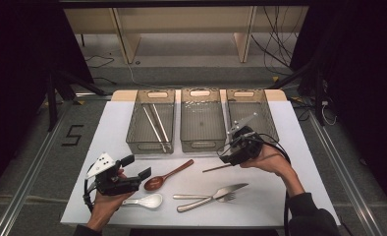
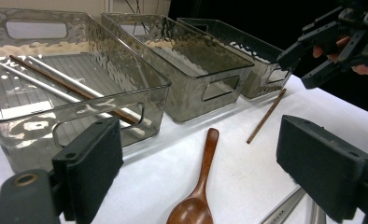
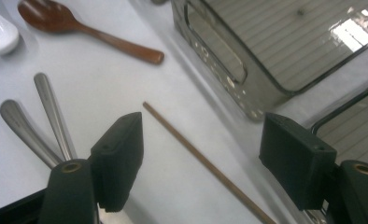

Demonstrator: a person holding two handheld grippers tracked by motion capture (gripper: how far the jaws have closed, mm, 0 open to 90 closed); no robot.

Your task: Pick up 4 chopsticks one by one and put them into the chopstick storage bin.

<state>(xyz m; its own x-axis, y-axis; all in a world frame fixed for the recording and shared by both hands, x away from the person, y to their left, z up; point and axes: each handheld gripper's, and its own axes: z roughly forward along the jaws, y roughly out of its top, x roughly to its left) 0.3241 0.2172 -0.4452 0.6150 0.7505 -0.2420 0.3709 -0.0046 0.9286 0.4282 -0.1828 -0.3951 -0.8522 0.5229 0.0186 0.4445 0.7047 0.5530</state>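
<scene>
Chopstick [image 3: 205,161] lies just beside the middle bin [image 3: 247,93]; above it our right gripper [image 3: 201,158] has jaws spread, empty; left gripper [image 2: 201,172] likewise spread

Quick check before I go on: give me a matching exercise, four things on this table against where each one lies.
Things:
1. brown chopstick
2. wooden spoon
3. white spoon
4. chopstick pair

Places:
A. inside the left bin
B. under the right hand-held gripper
C. nearest the left hand-held gripper
D. front left, beside the left hand

Pairs: 1-B, 2-C, 3-D, 4-A
</scene>
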